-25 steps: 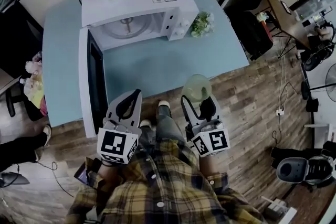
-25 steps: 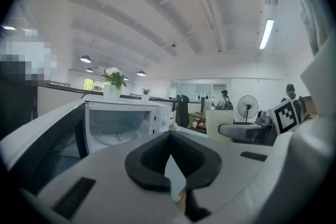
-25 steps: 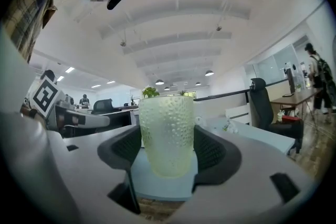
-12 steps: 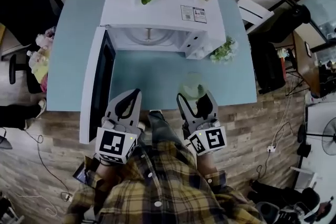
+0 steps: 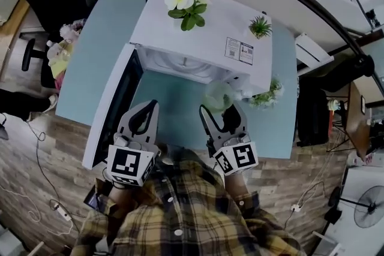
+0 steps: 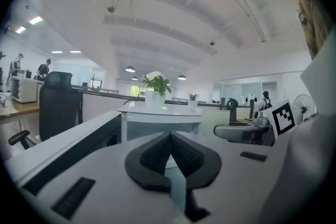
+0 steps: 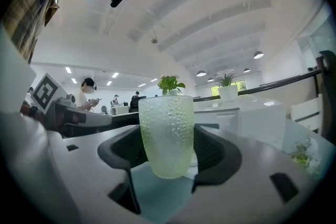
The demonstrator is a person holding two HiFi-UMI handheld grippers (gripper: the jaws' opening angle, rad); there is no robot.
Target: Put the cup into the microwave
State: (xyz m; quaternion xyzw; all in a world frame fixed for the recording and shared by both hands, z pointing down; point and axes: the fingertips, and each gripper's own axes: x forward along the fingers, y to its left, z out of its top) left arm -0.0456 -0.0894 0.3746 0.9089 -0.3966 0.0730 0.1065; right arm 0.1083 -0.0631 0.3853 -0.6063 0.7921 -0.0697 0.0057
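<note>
Cup (image 5: 219, 96): pale green pebbled glass, upright at frame centre, just in front of the microwave's open cavity.
Right gripper (image 5: 220, 110): jaws clamped on the cup's sides (clearest in the right gripper view).
Left gripper (image 5: 151, 106): lower left of centre, jaws together, nothing between them.
Microwave (image 5: 204, 39): upper centre, door (image 5: 111, 108) open at left.
</note>
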